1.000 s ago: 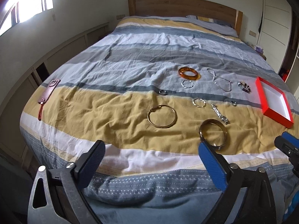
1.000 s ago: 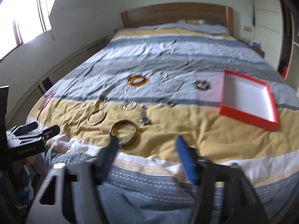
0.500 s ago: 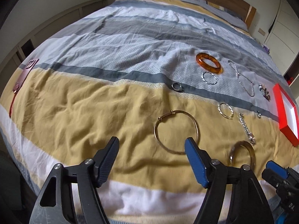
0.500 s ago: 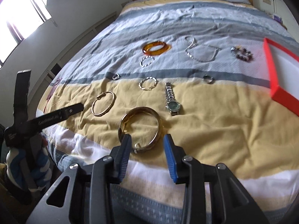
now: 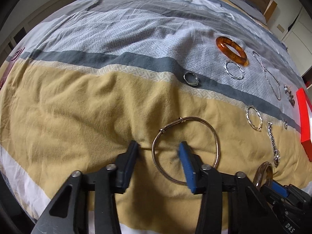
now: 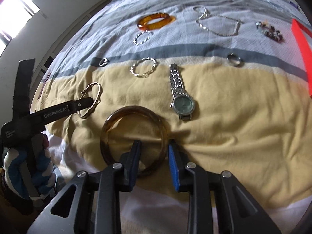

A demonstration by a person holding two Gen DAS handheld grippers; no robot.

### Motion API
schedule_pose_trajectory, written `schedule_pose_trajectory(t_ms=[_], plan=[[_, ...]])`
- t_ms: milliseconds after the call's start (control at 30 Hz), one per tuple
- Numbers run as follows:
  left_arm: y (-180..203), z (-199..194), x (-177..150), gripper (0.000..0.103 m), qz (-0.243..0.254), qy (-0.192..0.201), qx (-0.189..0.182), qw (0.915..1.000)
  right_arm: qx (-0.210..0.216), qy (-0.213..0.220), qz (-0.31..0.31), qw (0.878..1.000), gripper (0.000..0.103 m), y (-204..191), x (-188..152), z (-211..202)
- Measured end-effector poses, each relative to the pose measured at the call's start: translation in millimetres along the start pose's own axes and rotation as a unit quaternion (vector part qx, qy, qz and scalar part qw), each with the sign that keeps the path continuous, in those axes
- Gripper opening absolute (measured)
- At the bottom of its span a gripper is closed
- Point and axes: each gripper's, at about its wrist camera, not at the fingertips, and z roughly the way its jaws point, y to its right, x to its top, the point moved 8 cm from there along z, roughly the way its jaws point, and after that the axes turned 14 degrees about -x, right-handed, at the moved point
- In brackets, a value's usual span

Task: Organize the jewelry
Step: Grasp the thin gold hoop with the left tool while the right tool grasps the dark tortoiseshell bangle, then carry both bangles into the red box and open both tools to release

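Closing on two bangles at once, both grippers have dropped from a high view of the bed onto its near yellow stripe. The left gripper [image 5: 159,149] straddles the near-left rim of the thin gold bangle [image 5: 195,119]; its jaws are narrowing, pads not yet touching the wire. The right gripper [image 6: 153,146] brackets the right rim of the thick brown bangle [image 6: 109,125], jaws likewise narrowing, no contact evident. Judgement: both picks are imminent, nothing lifted yet. Both bangles lie flat, openings upward, so no long axis applies; the gold clasp faces up-left in the left view. The red box [image 5: 303,120] waits at far right.
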Motion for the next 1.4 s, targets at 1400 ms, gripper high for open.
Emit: schedule_pose_trajectory(t_ms=[1400], plan=[[454, -16, 1, 0.003, 0.292, 0.039, -0.183, 0.9380, -0.189, 0.175, 0.156, 0.953, 0.008, 349, 14, -161]])
